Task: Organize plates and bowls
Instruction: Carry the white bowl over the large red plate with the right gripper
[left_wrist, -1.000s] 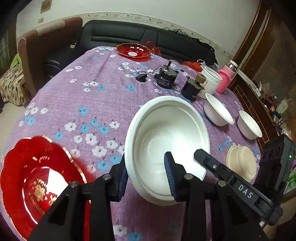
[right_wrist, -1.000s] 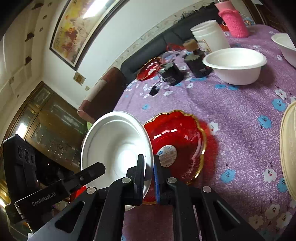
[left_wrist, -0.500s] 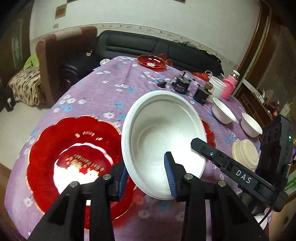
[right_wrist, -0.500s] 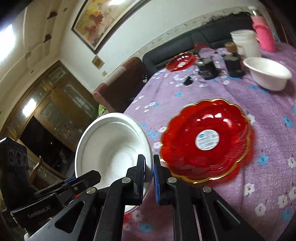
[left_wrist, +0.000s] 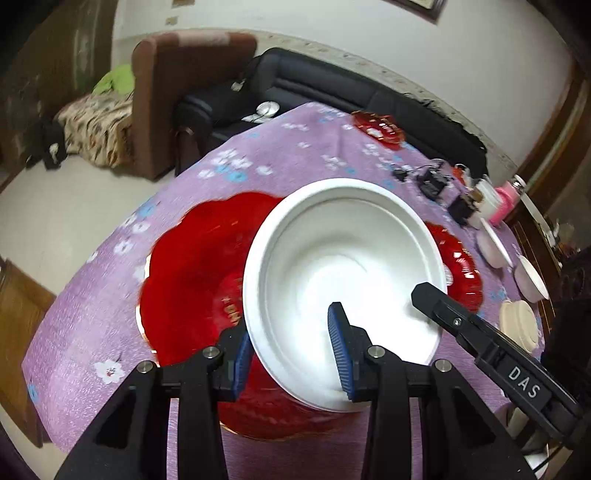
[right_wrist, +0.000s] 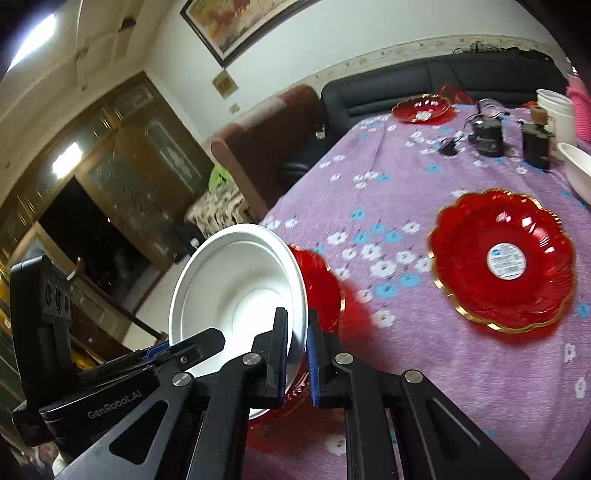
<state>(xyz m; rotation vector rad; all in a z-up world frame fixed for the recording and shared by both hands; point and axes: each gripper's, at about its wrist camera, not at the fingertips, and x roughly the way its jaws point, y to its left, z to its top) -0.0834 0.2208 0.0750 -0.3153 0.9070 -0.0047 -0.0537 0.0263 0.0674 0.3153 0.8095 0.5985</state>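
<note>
Gripping one big white bowl (left_wrist: 343, 280) from both sides, the two grippers share the load: the left gripper (left_wrist: 291, 350) has its blue pads straddling the near wall, one outside and one inside, while the right gripper (right_wrist: 297, 350) pinches the thin rim with its jaws nearly together. Two holds, I reckon, because the bowl is wide and light and would tip from a single pinch. It hangs tilted in the air above a red plate (left_wrist: 192, 273) near the table's edge, at nine o'clock of the bowl in the left view. Count with me: three red plates in all, with a second (right_wrist: 502, 258) lying flat at three o'clock in the right view and a third (right_wrist: 421, 107) far off at one o'clock by the sofa. Small white bowls (left_wrist: 493, 245), two of them, sit at three o'clock beside a beige lidded dish (left_wrist: 517, 323). Sorting, I'd judge, is barely begun.
</note>
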